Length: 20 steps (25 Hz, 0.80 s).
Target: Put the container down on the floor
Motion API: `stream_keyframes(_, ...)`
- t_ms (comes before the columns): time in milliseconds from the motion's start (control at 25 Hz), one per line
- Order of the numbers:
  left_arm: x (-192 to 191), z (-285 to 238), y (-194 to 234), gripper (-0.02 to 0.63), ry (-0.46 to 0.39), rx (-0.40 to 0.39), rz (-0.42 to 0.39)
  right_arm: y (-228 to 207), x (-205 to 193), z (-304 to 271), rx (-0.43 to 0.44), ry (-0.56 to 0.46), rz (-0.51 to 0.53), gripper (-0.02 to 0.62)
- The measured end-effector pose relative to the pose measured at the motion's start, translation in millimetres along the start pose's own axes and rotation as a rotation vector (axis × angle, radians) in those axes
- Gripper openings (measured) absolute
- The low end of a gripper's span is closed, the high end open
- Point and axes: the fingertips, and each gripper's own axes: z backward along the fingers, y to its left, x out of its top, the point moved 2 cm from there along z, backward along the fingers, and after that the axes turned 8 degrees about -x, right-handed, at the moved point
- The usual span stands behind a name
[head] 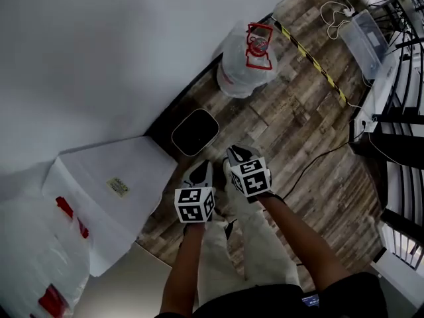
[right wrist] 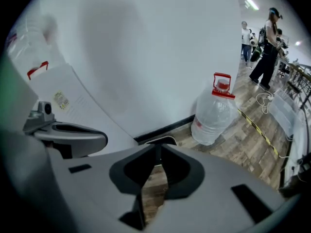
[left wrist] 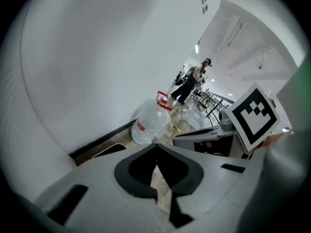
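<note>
head view: the dark container, a rounded square tub with a pale rim, sits flat on the wood-plank floor right against the base of the wall, so the put-down looks done. the left gripper and right gripper hang side by side above it, near each other and well clear of the tub, both pointing down toward it and holding nothing. a white box stands just left of the container, and a big water bottle with a red handle stands further along the wall. a clear plastic bin, a cable and a strip of yellow-black tape lie well apart from the tub. nothing blocks it.

left gripper view: the left gripper has its jaws drawn together, tips meeting, with only floor showing in the slit behind them. the container's rim peeks out by the wall, the water bottle beyond it, and people far off.

right gripper view: the right gripper is likewise closed to a narrow slit at the tips and empty. a sliver of the container shows just past the tips, and the water bottle stands to the right.
</note>
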Motion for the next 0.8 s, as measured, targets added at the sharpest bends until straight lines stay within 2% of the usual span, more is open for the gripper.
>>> stream_keyframes(200,34.4,35.3,-34.5,0.017,-0.012,0.0,-0.044,6.4,18.6,46.7,0.04,-0.016,-0.034,0.051)
stream_keyframes(560,90.5,95.6,-89.3,0.017,-0.09,-0.051,-0.077,23.8,61.6,130.1,0.064,-0.097,0.112,0.043)
stream_keyframes(800,118.7,148.0,-131.9,0.017,-0.122,-0.083,-0.145,45.0,99.7,200.7,0.089,-0.199,0.112,0.043)
